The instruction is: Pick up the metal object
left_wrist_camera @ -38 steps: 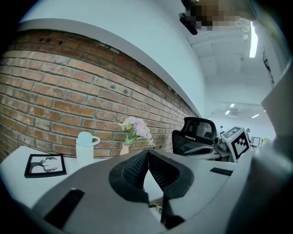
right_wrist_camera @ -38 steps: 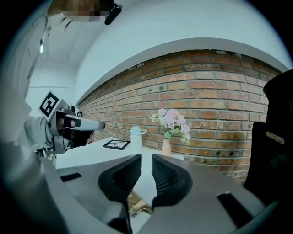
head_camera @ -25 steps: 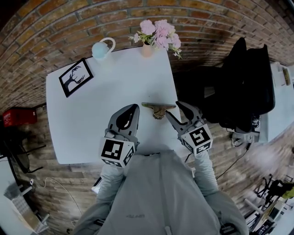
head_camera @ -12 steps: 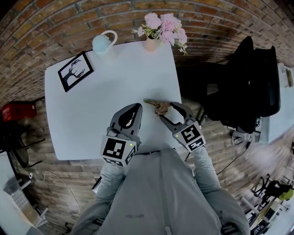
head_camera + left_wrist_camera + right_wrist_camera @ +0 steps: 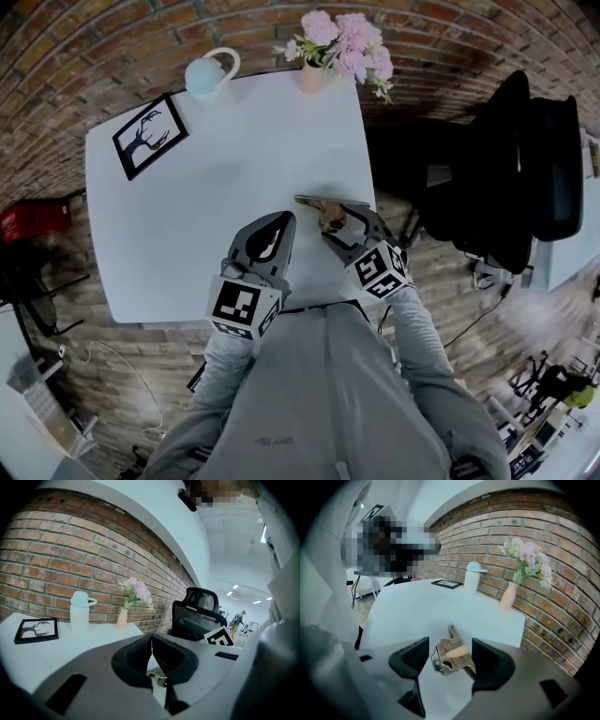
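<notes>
At the table (image 5: 187, 216) edge, right tongs (image 5: 449, 649) lower now, just spread around metal object (image 5: 444, 663); left tongs (image 5: 151, 648) clenched.

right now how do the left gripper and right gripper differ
The left gripper has its fingers shut together on nothing; the right gripper has them wide apart, having just been opening. The right gripper straddles the metal object, not yet gripping it; the left gripper hangs over bare table beside it. Both are the same grey two-finger build.

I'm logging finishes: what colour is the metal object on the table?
The metal object is brassy bronze, seen best in the right gripper view.
</notes>
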### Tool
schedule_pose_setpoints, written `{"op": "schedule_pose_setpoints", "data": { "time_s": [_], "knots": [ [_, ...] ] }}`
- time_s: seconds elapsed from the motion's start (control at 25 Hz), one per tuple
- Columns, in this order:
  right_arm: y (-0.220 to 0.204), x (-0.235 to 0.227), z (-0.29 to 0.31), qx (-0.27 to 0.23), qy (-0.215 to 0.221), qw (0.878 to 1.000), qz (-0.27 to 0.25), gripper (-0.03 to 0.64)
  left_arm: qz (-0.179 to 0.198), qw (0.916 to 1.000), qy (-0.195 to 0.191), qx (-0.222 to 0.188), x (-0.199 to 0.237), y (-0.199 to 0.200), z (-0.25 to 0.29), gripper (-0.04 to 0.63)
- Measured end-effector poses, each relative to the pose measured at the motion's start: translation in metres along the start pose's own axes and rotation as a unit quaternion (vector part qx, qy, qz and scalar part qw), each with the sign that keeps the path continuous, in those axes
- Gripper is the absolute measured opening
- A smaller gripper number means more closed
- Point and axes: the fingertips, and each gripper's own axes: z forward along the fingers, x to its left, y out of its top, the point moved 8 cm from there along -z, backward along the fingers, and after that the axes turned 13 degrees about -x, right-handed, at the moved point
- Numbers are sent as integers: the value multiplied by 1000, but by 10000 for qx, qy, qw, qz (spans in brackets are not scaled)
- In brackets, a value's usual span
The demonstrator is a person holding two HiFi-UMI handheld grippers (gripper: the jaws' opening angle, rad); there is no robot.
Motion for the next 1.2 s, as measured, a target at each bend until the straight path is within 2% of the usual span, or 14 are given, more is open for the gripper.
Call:
{"op": "schedule_pose_setpoints", "data": {
  "time_s": [0.2, 0.6, 1.0, 1.2],
  "knots": [
    [-16, 0, 9, 168, 67, 9995, -277, 267, -44, 10000, -1, 67, 1, -8, 1, 28],
    [-30, -9, 18, 205, -54, 9988, -449, 267, -107, 9999, -5, 119, -1, -16, 4, 27],
    [-33, -11, 24, 45, 186, 9978, -636, 247, -127, 9998, 31, 146, -5, -20, 3, 28],
    [-31, -10, 25, 150, 266, 9966, -764, 236, -113, 9998, 17, 144, -7, -20, 3, 26]
  ]
}}
